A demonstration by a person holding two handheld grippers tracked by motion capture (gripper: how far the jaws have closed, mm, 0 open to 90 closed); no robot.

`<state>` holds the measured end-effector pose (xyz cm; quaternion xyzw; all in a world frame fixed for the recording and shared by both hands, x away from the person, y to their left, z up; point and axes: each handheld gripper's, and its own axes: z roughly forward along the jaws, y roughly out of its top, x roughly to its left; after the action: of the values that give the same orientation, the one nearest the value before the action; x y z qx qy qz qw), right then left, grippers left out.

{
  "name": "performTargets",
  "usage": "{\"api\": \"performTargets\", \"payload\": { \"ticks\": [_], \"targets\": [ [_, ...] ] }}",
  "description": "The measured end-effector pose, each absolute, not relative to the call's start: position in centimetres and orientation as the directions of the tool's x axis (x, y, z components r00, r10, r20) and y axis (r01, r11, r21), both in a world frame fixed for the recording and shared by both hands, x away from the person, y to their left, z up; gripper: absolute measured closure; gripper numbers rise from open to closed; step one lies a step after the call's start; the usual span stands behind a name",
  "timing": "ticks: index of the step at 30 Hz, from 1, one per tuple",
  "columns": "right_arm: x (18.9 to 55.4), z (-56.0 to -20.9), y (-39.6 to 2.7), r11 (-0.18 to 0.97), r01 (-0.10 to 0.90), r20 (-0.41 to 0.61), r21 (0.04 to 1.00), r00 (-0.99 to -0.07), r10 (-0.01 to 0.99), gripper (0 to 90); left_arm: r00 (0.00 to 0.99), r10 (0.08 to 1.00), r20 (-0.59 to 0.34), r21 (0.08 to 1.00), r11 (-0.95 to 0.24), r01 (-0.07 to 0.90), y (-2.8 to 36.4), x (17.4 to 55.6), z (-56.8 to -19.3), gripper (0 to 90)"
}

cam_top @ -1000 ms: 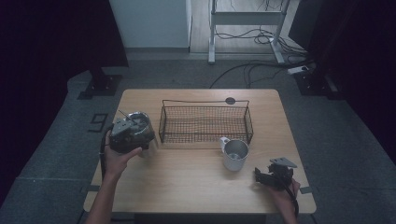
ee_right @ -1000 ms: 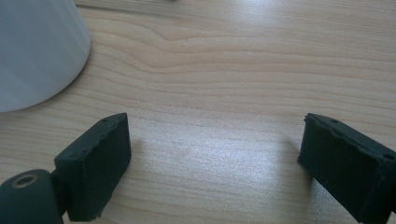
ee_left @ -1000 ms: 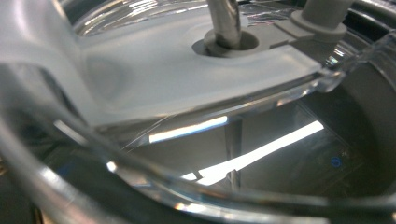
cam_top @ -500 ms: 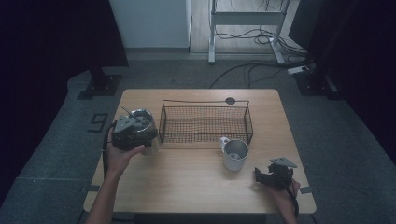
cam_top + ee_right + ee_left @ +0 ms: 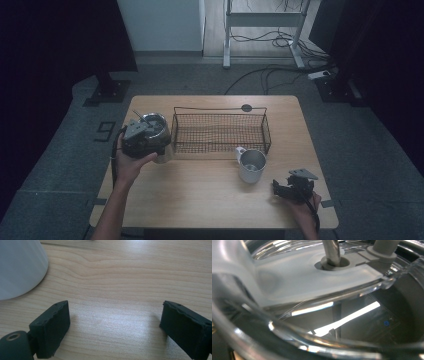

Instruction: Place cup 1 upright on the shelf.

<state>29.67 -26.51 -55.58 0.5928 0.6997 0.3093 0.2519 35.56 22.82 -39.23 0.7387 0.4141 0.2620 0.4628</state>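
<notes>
Dark room, grey carpet, cables and a metal stand at the back; a pale wooden desk (image 5: 200,200) carries a black wire basket (image 5: 220,132) and a white mug (image 5: 251,165). A clear glass cup with a lid and a metal straw (image 5: 156,131) is held at the desk's left edge, just beside the basket's left end, with the left tongs (image 5: 142,140) over it. From the high view the grip appears to be on the cup's upper part, but the pads are hidden, so it cannot be told whether the left tongs pinch it or are merely placed around it. In the left gripper view the cup's translucent lid (image 5: 294,277) and the straw through its hole are pressed close to the lens. The cup is judged stiff, smooth and slippery, fairly heavy for its size, and breakable if dropped or knocked on the basket wire. A hold across the rim, clear of the loose straw, is judged safest; the lid may pop off if it alone is gripped. The right tongs (image 5: 113,327) are spread with nothing between them, resting low over bare wood near the mug (image 5: 17,267), at the desk's right front.
</notes>
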Motion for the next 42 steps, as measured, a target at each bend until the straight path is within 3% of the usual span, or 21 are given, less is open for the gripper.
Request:
{"api": "performTargets", "payload": {
  "ticks": [42],
  "targets": [
    [29.7, -55.6, -26.5, 0.106, 0.674, 0.015, 0.731, -0.171, 0.985, 8.9, 0.562, 0.826, -0.03, 0.902, -0.22, 0.371, 18.4, 38.9, -37.8, 4.0]
  ]
}}
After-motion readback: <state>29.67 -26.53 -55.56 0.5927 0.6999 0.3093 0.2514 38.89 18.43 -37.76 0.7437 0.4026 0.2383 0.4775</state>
